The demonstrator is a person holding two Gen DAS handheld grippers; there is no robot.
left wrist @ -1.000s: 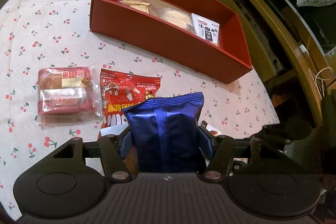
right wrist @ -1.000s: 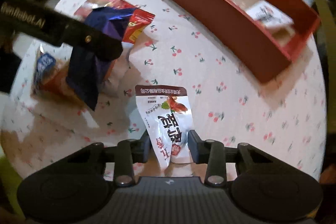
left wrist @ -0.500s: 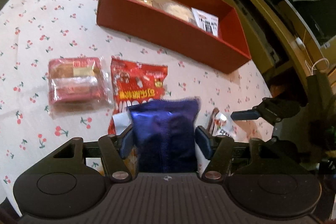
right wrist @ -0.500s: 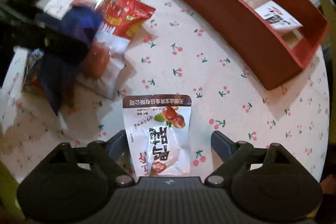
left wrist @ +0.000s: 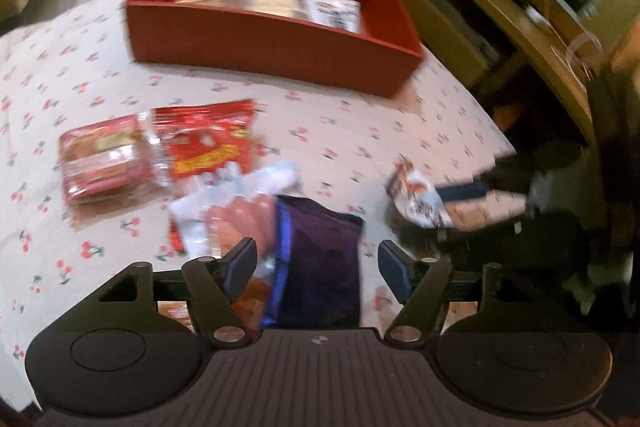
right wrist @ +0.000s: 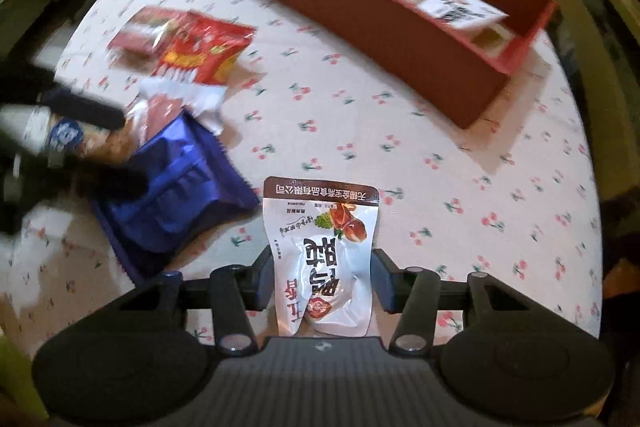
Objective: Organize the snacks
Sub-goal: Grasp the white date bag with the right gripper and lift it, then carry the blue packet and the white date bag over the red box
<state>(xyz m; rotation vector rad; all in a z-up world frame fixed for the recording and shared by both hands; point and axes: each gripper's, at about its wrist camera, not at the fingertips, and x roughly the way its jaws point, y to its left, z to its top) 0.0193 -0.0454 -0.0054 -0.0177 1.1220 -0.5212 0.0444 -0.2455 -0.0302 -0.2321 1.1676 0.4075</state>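
The left gripper [left wrist: 316, 263], jaws just widened, straddles the blue packet [left wrist: 320, 263] untouched. Only the right view shows the right gripper [right wrist: 322, 277] closing around the white chestnut pouch [right wrist: 324, 251], pads meeting its edges on the tablecloth [right wrist: 400, 115].

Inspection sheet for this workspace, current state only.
Surface: cherry-print tablecloth, round table.
Job's things: red box holds several packets; blue pouch, white pouch, red packet, pink pack and clear pack lie outside it.
Clutter: nothing seen.
Grippers: left gripper open, jaws just opening, blue pouch lying loose between them; right gripper jaws just closing, pads at the white pouch's edges, grip unclear.
Cables: pale loop, too blurred to tell.
Surroundings: wooden furniture beside table.
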